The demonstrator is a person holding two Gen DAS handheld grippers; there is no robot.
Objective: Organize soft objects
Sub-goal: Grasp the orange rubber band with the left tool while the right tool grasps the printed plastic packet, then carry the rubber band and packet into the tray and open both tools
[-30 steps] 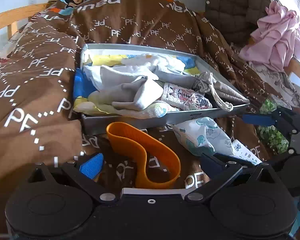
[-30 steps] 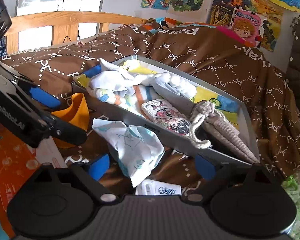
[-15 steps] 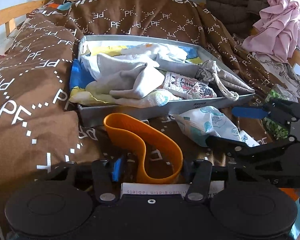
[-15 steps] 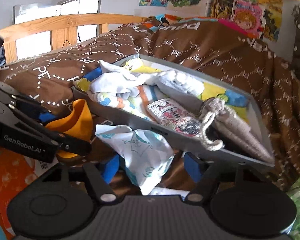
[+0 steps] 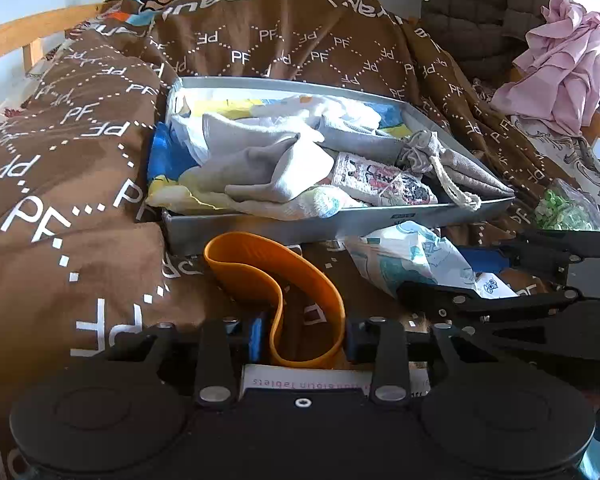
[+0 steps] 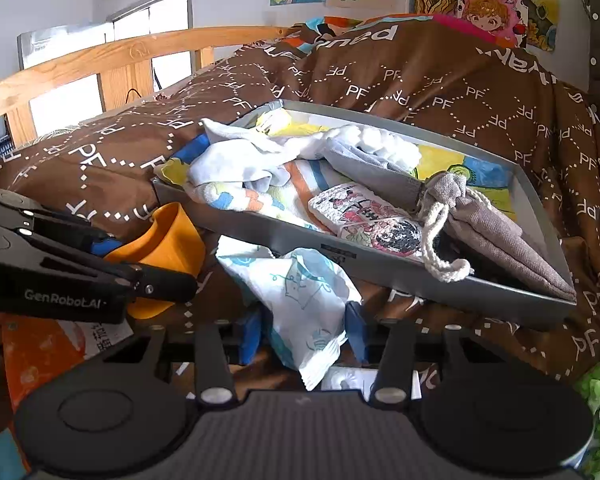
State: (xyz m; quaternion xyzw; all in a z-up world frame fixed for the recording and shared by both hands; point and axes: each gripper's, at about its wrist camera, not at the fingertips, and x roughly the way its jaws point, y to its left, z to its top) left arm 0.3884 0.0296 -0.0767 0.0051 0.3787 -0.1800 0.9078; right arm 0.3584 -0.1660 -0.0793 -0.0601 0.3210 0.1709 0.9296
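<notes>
An orange elastic band (image 5: 276,292) lies looped on the brown bedspread in front of a grey tray (image 5: 260,228). My left gripper (image 5: 302,340) has closed on the band's near end. A white and teal printed soft packet (image 6: 304,300) lies beside the band, also in the left wrist view (image 5: 412,256). My right gripper (image 6: 300,332) has closed on the packet's near part. The band shows in the right wrist view (image 6: 168,240) behind the left gripper's body. The tray (image 6: 460,292) holds several soft things: grey and white cloths, a printed pouch, a drawstring bag.
A brown "PF" bedspread (image 5: 60,200) covers the bed. A pink cloth (image 5: 564,64) and a dark jacket lie far right. A bag of green pieces (image 5: 564,208) sits right of the tray. A tablets box (image 5: 300,380) lies under the left gripper. A wooden bed rail (image 6: 100,64) stands behind.
Both grippers have closed from wide open: the left onto the orange band, the right onto the printed packet. Both have moved slightly forward.
</notes>
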